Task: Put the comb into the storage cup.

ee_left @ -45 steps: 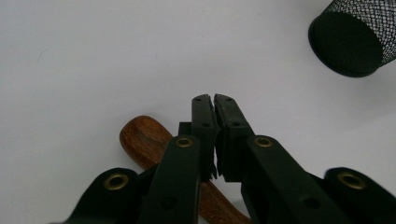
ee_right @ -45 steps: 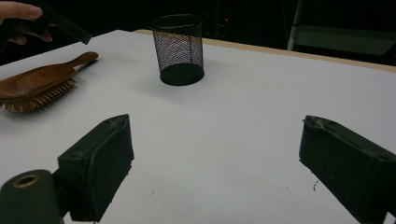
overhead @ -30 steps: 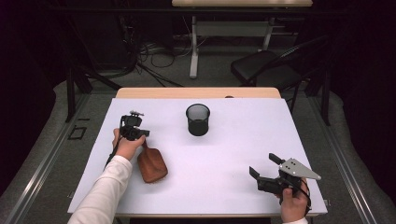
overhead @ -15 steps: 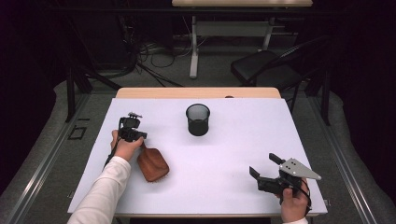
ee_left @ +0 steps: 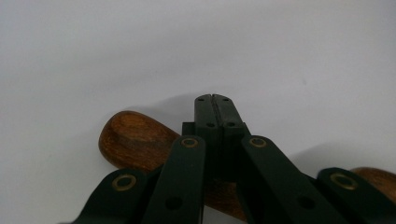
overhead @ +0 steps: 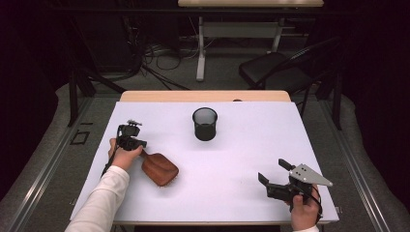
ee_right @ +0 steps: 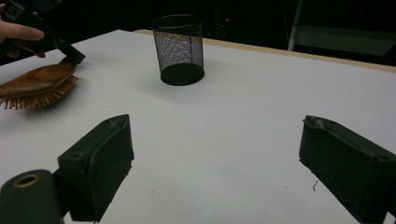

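The white tabletop (overhead: 232, 183) carries everything here, and the black mesh pen cup (overhead: 205, 123) standing upright toward its far middle makes the handiest landmark. Nearer the person than the cup and off to its left lies the wooden hairbrush (overhead: 160, 170), back up and bristles down on the sheet; in the right gripper view the bristles (ee_right: 28, 100) show along its lower edge, resting on the surface. The brush's handle runs up and away from the paddle toward the left hand (overhead: 124, 157).

The left claw (overhead: 140, 151) sits at that handle end, well to the left of the cup. Its jaws are pressed together, pad against pad, as the left gripper view shows plainly, with the brown wood (ee_left: 135, 140) lying just beneath and behind them. They meet above the wood; whether any of the handle is pinched farther down I cannot tell.

The right claw (overhead: 270, 171) is held low over the tabletop, well to the right of the cup and nearer the person. Its jaws stand spread wide with nothing but bare white sheet between them, pointing roughly toward the cup.
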